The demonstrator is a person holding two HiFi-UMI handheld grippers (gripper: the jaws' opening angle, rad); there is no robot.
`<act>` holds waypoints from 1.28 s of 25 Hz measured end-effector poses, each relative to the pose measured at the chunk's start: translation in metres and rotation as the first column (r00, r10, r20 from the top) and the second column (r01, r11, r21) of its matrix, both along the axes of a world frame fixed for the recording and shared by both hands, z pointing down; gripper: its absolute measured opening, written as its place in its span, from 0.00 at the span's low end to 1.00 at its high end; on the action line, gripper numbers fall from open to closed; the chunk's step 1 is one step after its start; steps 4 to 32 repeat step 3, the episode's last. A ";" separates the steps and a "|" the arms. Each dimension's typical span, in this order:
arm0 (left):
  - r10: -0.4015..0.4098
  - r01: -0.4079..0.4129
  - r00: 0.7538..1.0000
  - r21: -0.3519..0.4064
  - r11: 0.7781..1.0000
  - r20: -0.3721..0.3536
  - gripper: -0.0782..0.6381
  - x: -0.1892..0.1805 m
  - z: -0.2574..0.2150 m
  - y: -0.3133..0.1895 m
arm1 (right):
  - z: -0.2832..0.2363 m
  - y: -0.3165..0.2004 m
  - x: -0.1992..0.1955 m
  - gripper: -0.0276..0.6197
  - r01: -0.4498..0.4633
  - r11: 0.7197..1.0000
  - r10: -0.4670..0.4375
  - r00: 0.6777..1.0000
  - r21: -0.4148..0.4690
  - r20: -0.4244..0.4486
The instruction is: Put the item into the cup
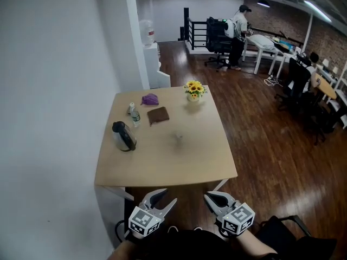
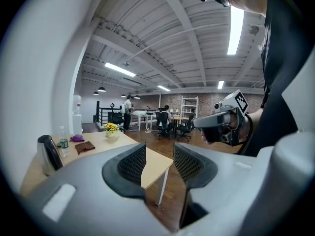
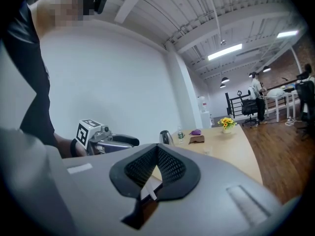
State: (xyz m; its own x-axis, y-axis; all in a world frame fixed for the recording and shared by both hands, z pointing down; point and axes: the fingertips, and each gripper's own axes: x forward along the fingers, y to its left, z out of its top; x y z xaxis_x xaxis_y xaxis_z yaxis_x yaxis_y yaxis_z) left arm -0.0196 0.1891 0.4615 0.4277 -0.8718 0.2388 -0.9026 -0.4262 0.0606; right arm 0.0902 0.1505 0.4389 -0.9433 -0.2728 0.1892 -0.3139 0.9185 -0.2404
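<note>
A small clear cup [image 1: 178,137] [image 3: 206,150] stands near the middle of the light wooden table [image 1: 206,161]. Farther back lie a purple item [image 1: 149,98] and a brown folded item [image 1: 158,115]. Both grippers hang in front of the table's near edge, well short of everything on it. My left gripper [image 1: 171,195] [image 2: 160,156] is open, with nothing between its pads. My right gripper [image 1: 209,196] [image 3: 157,149] is shut and holds nothing, its pad tips touching. Each gripper view also shows the other gripper off to one side.
A dark kettle [image 1: 123,136] and a water bottle [image 1: 135,117] stand along the table's left side, and a pot of yellow flowers [image 1: 194,90] at the far edge. A white wall runs along the left. Desks, office chairs and a standing person [image 1: 238,31] are far behind.
</note>
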 end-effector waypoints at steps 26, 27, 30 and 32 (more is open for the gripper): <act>0.006 -0.006 1.000 0.003 1.000 -0.009 0.34 0.001 -0.003 0.003 | -0.003 0.002 0.002 0.05 -0.006 1.000 0.006 1.000 0.007 -0.001; 0.006 -0.006 1.000 0.003 1.000 -0.009 0.34 0.001 -0.003 0.003 | -0.003 0.002 0.002 0.05 -0.006 1.000 0.006 1.000 0.007 -0.001; 0.006 -0.006 1.000 0.003 1.000 -0.009 0.34 0.001 -0.003 0.003 | -0.003 0.002 0.002 0.05 -0.006 1.000 0.006 1.000 0.007 -0.001; 0.006 -0.006 1.000 0.003 1.000 -0.009 0.34 0.001 -0.003 0.003 | -0.003 0.002 0.002 0.05 -0.006 1.000 0.006 1.000 0.007 -0.001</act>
